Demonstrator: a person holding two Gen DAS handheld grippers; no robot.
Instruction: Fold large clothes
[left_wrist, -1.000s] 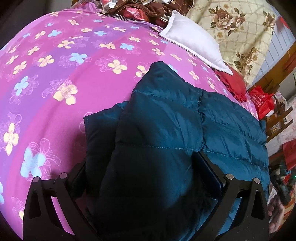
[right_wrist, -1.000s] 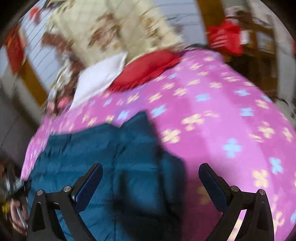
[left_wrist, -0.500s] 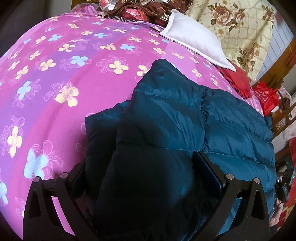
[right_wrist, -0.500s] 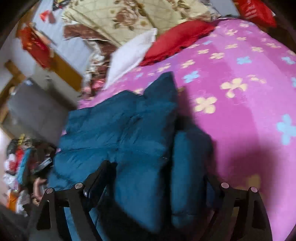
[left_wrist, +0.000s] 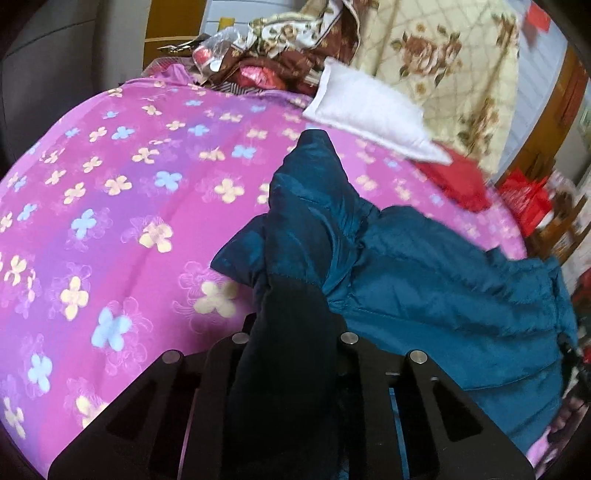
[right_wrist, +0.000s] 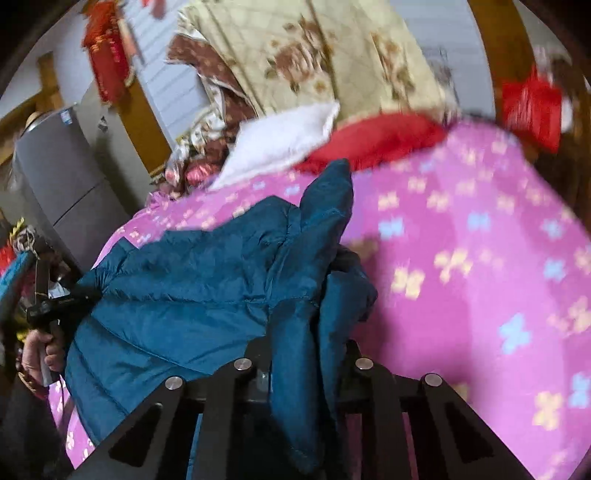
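Observation:
A teal puffer jacket (left_wrist: 424, 280) lies bunched on the pink flowered bedspread (left_wrist: 110, 221). My left gripper (left_wrist: 291, 328) is closing, its jaws pinching a thick fold of the jacket's near edge, which rises in a peak. In the right wrist view the jacket (right_wrist: 192, 277) spreads to the left. My right gripper (right_wrist: 306, 347) is closing as well, and a doubled fold of teal fabric is squeezed between its jaws. At that view's left edge a hand (right_wrist: 40, 354) holds a black tool against the jacket's far end.
A white pillow (left_wrist: 369, 110), a red cloth (left_wrist: 454, 181) and a cream rose-patterned quilt (left_wrist: 443, 55) pile up at the head of the bed. A grey cabinet (right_wrist: 62, 173) stands beside the bed. Red bags (left_wrist: 528, 199) sit past the far edge.
Both grippers went from wide open around the jacket to closed on folds of it. Both have risen, and the jacket is pulled up into peaks and bunched.

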